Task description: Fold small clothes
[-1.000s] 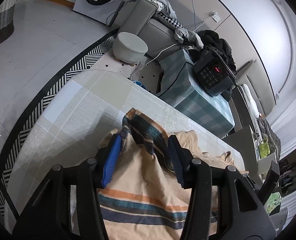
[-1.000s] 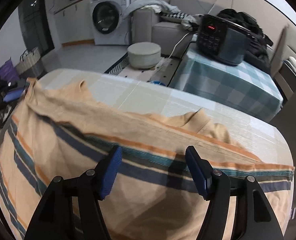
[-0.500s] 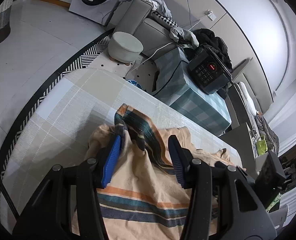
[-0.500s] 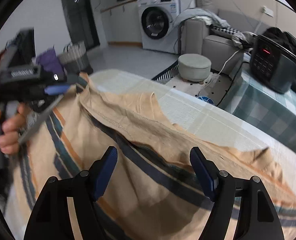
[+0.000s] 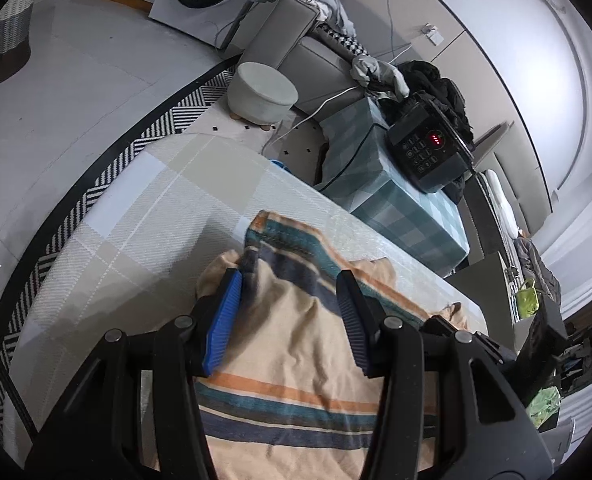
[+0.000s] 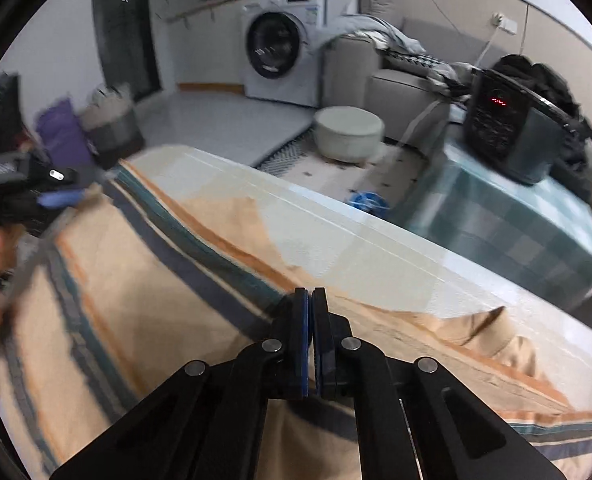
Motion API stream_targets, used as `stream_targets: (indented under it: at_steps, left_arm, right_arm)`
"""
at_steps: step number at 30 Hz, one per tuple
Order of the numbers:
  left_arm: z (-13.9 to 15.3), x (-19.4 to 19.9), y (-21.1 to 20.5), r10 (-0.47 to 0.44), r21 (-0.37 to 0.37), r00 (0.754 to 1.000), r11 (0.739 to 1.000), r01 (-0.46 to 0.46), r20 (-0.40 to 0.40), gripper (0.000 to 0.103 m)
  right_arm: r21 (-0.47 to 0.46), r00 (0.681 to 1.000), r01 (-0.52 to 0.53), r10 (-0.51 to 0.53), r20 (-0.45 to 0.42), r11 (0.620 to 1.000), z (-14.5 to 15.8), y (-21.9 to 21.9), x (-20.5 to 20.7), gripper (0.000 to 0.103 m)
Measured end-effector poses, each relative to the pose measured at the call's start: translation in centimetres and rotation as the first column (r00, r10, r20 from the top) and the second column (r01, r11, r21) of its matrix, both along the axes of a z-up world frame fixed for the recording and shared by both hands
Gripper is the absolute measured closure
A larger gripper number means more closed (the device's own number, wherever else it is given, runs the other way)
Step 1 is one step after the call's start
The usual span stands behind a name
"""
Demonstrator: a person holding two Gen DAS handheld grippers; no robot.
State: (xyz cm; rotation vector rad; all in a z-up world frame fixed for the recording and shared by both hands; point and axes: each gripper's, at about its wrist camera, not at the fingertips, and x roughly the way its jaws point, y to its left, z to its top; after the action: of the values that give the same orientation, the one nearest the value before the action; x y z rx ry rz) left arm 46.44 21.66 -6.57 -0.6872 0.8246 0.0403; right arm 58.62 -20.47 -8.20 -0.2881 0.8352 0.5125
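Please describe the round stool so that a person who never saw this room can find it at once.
Find the white washing machine at the far wall, then the grey sofa beside it. The stool stands on the floor before that sofa: low, round and pale, the only drum-shaped seat there.

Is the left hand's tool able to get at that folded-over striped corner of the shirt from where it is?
Probably yes. The left gripper has its jaws apart with the striped shirt bunched between them, and the turned-over corner lies just ahead with nothing in the way.

blurred red digits on cooker (image 5: 430,148), unreadable
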Motion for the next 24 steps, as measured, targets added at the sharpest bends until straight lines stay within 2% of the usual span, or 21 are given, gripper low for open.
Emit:
stream_targets:
  at_steps: [1,3,4,5,8,11,12,13,15,20,24]
  left_arm:
    - [-0.1,0.0,0.2,0.002,-0.003,1.0,1.0,-0.002,-0.002,0.058]
    - [-0.2,-0.2,0.6,0.009,0.009,1.0,1.0,-0.009,-0.007,0.058]
    - [-0.2,-0.2,0.8,0.017,0.018,1.0,1.0,-0.017,-0.009,0.058]
    - [-0.3,-0.3,1.0,0.024,0.026,1.0,0.999,-0.024,-0.009,0.058]
    - [-0.4,-0.1,1.1,0.017,0.044,1.0,0.999,-0.016,-0.019,0.058]
    - [-0.5,0.0,0.8,-0.009,0.051,1.0,0.999,0.009,-0.004,0.058]
    - [-0.5,-0.1,0.6,-0.016,0.067,1.0,0.998,0.015,0.008,0.068]
    - [-0.4,0.0,0.4,-0.018,0.083,1.0,0.996,0.017,0.017,0.084]
    - [-0.4,0.0,0.4,-0.013,0.109,0.999,0.994,0.01,0.029,0.1]
    - [-1.4,-0.4,2.6,0.078,0.075,0.997,0.994,-0.08,0.022,0.102]
    - [-1.7,-0.7,3.5,0.11,0.086,0.994,0.99,-0.111,0.014,0.102]
  right_arm:
    - [-0.015,1.0,0.02,-0.019,0.014,1.0,-0.1,0.1,0.1,0.099]
    - [-0.022,0.997,0.078,-0.078,0.006,0.997,-0.1,-0.3,0.5,0.081]
    - [-0.003,0.996,0.092,-0.092,-0.005,0.996,0.2,-0.7,0.6,0.076]
    - [0.025,0.994,0.111,-0.111,-0.018,0.994,0.6,-1.3,0.6,0.066]
    - [0.139,0.98,0.198,-0.195,-0.035,0.97,2.6,-5.1,0.3,0.049]
    - [0.219,0.942,0.333,-0.332,-0.041,0.917,4.7,-10.9,-0.5,0.045]
    - [0.224,0.917,0.395,-0.397,-0.036,0.891,5.3,-13.4,-0.8,0.045]
    - [0.216,0.897,0.436,-0.44,-0.029,0.874,5.6,-15.0,-1.2,0.045]
    - [0.184,0.84,0.538,-0.542,-0.029,0.823,5.6,-19.0,-1.5,0.045]
    - [0.17,0.716,0.697,-0.691,-0.101,0.697,3.7,-26.2,-1.6,0.045]
    - [0.132,0.679,0.734,-0.719,-0.148,0.666,1.6,-28.3,-1.3,0.045]
